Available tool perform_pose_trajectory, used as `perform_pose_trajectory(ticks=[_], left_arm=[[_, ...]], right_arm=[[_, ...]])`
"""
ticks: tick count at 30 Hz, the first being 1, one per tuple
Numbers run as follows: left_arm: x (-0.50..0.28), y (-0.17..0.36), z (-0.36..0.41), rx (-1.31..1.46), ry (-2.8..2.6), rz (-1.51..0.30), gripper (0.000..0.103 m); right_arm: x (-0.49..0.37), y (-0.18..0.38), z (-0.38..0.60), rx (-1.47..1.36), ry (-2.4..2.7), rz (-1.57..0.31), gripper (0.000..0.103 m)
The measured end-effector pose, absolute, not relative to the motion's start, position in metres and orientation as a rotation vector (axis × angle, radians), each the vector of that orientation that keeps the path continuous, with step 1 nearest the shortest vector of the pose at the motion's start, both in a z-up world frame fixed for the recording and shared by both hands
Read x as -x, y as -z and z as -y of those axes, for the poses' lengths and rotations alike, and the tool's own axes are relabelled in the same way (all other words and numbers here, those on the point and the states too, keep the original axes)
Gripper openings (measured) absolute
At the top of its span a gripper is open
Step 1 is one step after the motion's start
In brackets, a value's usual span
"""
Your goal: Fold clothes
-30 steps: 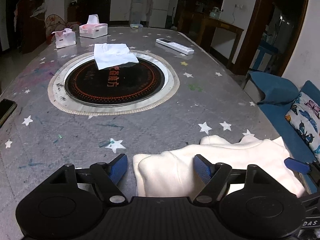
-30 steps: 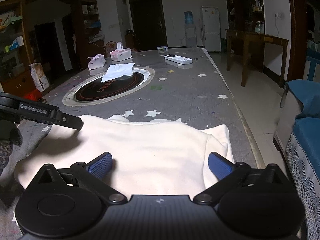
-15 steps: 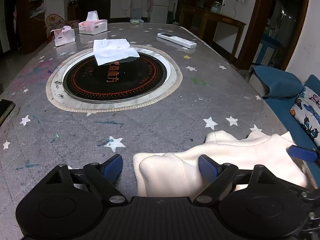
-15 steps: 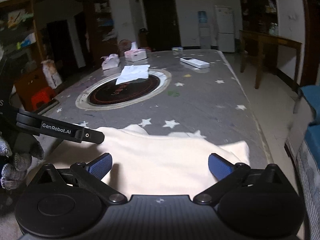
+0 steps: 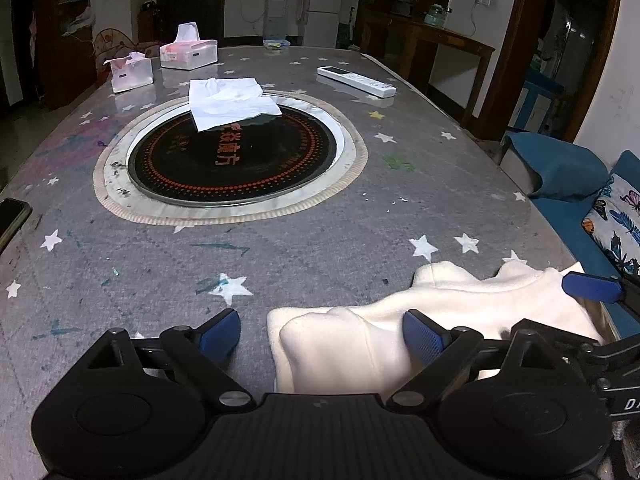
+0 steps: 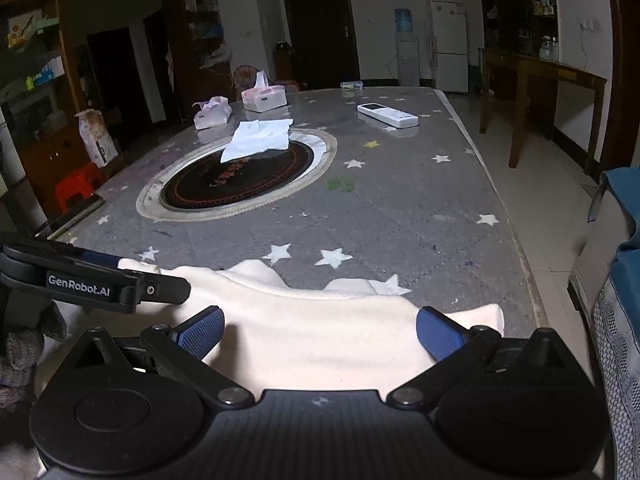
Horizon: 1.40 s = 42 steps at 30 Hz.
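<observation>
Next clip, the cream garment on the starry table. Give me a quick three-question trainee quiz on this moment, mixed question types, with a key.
1. True or false: the left gripper is shut on the cream garment.
2. Multiple choice: what lies partly on the round black hotplate? A) white remote B) white tissue C) phone
3. Fill in: the white remote lies on the table's ____ side, seen from the right wrist view.

Key: 1 false, its fingers are spread; the right gripper is open too. 2 B, the white tissue. 3 right.
</observation>
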State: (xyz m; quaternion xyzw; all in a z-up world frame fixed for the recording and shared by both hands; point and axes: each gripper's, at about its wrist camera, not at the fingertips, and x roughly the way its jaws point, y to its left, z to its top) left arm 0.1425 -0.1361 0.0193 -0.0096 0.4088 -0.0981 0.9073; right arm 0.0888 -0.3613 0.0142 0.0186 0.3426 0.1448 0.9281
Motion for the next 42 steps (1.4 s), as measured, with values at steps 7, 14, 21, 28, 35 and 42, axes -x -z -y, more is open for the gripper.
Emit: perform_pose_trajectory(ticks=[7,14,21,28,35,42], left_arm=[[-0.134,-0.024,0.137,0.009,0.200,-0.829,0.092],[-0.115,-0.031,0.135,0.011,0.208,-0.803,0.094],[-0.092,-0.036,0.132,-0.012,0.206,-0.773,0.094],[-0.066,-0.036,0.125,-0.044,0.196,-0.739,0.095],[-0.047,-0.028,0.112,-0.041,0.184,-0.744,0.098],[-0.040,-0.017,0.109,-0.036,0.180,-0.774,0.099]], right_arm=[[-0.073,-0.016,0.353,0.028,-0.271,-0.676,0.103],[-0.047,-0.022,0.347,0.059,-0.285,-0.653,0.103],[-0.028,-0.019,0.340,0.096,-0.281,-0.667,0.103],[-0.016,-0.014,0.341,0.095,-0.269,-0.685,0.103],[0.000,-0.019,0.344,0.074,-0.265,-0.664,0.103],[0.005,-0.011,0.341,0.103,-0.263,-0.688,0.103]])
